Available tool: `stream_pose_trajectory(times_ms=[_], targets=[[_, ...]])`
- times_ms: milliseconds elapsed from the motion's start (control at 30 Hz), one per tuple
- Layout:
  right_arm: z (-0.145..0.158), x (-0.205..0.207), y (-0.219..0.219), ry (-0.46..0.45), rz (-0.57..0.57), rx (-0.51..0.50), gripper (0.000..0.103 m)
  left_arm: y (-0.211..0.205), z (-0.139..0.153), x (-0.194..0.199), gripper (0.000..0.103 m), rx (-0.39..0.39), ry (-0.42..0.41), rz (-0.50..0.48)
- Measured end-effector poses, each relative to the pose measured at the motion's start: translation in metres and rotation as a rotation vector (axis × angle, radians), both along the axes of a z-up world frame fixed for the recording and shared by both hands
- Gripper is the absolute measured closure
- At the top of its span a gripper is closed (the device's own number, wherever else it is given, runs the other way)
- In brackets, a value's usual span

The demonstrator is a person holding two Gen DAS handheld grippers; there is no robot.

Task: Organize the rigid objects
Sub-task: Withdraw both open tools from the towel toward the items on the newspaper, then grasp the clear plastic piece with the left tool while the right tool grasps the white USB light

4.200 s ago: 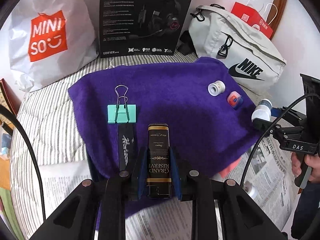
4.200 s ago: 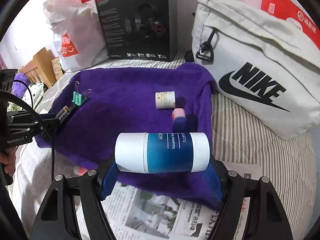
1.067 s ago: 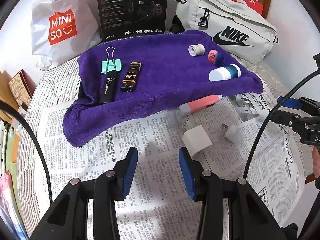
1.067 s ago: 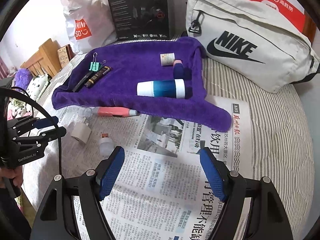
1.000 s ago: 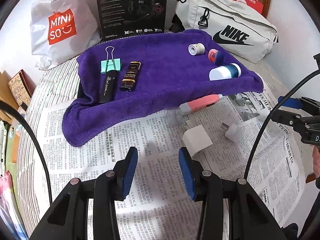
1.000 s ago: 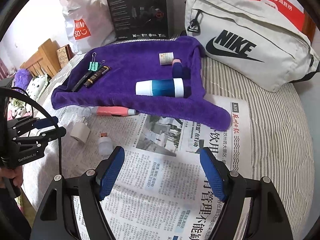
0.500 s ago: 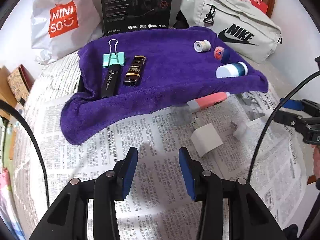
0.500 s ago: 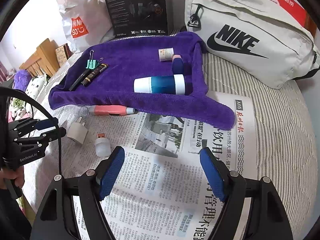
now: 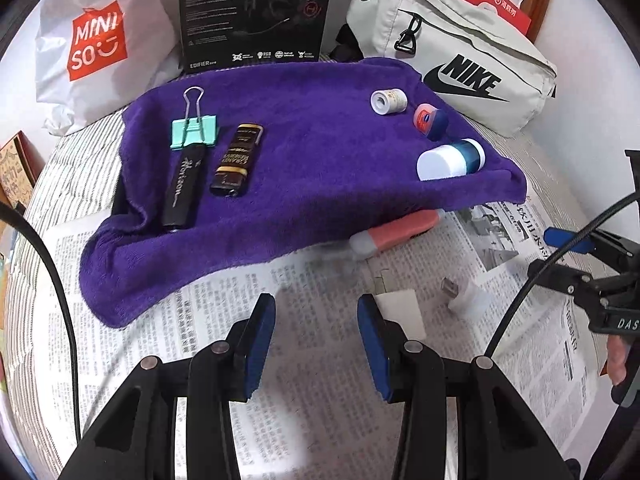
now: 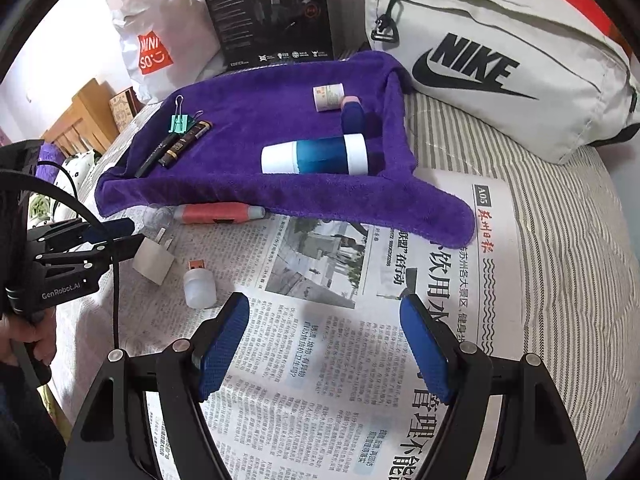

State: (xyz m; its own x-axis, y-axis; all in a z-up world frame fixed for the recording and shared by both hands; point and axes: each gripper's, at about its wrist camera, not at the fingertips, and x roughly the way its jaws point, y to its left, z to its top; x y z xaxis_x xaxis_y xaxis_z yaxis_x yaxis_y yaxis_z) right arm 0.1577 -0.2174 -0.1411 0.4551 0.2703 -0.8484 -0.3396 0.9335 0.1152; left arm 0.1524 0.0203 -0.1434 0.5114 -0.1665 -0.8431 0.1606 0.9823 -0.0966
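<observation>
A purple towel [image 9: 312,168] holds a green binder clip [image 9: 195,132], a black pen case [image 9: 183,188], a dark lighter [image 9: 237,160], a small white roll [image 9: 388,101], a small blue tin [image 9: 430,120] and a blue-and-white tube [image 9: 450,160]. On the newspaper [image 10: 360,344] below lie a pink tube [image 10: 218,213], a white charger cube [image 10: 154,261] and a small white USB plug [image 10: 199,286]. My left gripper [image 9: 316,338] is open and empty just left of the cube [image 9: 402,312]. My right gripper [image 10: 324,344] is open and empty over the newspaper, right of the USB plug.
A grey Nike bag [image 10: 500,52] lies at the back right, a black headset box [image 9: 256,12] and a white Miniso bag [image 9: 96,44] at the back. The bed has a striped sheet [image 10: 560,240].
Both grippers have moved forward and lower toward the newspaper items since a second ago. Earlier, the left let go of the lighter and the right let go of the blue-and-white tube on the towel.
</observation>
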Motion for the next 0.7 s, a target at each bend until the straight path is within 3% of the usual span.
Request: stream_pose_trajectory(times_ms=[700], targets=[[-0.015, 0.006, -0.003, 0.041, 0.004, 0.007, 0.026, -0.005, -0.007, 0.021, 0.062, 0.041, -0.006, 0.065]])
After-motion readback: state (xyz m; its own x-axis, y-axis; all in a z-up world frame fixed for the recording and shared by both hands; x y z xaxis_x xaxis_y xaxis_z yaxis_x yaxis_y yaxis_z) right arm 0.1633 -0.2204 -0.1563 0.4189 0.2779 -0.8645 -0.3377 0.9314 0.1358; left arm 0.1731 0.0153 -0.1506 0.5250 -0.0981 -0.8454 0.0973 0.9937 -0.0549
